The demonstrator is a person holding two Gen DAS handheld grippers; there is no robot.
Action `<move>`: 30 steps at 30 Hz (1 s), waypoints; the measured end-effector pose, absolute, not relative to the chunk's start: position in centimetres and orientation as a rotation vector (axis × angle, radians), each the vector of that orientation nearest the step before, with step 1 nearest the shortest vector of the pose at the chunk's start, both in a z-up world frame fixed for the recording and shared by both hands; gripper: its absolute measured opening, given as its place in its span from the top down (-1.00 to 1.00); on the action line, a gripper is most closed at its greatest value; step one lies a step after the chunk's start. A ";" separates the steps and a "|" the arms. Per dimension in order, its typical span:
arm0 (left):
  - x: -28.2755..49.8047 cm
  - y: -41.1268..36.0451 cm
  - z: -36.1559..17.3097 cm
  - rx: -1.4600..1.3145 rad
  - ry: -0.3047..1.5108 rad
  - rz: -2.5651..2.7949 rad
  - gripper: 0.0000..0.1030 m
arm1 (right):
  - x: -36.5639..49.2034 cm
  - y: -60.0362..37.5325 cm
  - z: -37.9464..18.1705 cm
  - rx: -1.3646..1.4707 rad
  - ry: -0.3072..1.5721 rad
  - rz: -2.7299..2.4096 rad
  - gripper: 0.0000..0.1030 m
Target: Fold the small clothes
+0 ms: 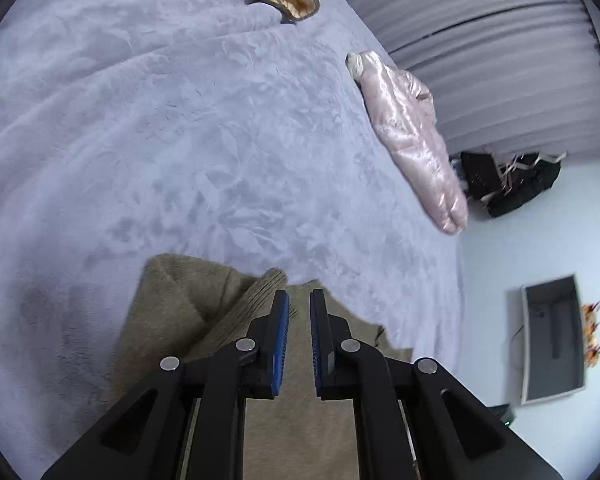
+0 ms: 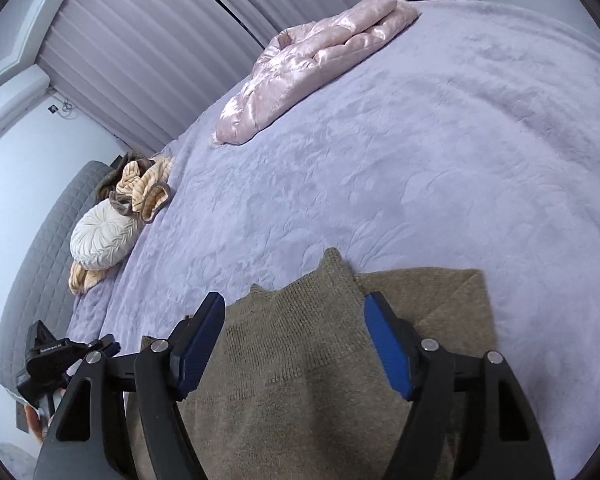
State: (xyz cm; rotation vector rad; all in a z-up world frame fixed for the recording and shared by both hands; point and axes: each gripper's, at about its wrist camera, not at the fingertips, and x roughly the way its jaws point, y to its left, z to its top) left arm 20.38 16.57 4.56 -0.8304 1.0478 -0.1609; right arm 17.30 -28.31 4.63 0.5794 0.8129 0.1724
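On the lavender bed, just under both claws, lies the brown knit sweater, soft, limp and light by my judgement, best pinched at a hem corner or ribbed cuff, with the left claw clenched on nothing and the right claw released.

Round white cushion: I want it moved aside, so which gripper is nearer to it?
Left. The left gripper lies toward the cushion's side of the bed; the right gripper hovers over the brown sweater, farther from it.
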 end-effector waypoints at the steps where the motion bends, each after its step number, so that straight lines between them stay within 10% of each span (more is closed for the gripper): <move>1: 20.3 15.3 4.6 -0.754 1.086 -0.199 0.80 | 17.1 -28.1 4.9 0.513 0.831 0.152 -0.47; 6: 19.9 10.1 2.6 -0.449 1.189 -0.252 0.80 | 17.6 -26.5 3.9 0.223 0.956 0.067 -0.46; 9: 20.7 11.4 0.2 -0.373 1.195 -0.087 0.80 | 18.1 -25.6 1.7 0.081 1.025 0.008 0.14; 30: 9.1 11.8 0.6 -0.440 1.107 -0.148 0.80 | 7.3 -16.0 2.8 -0.153 0.983 0.189 -0.48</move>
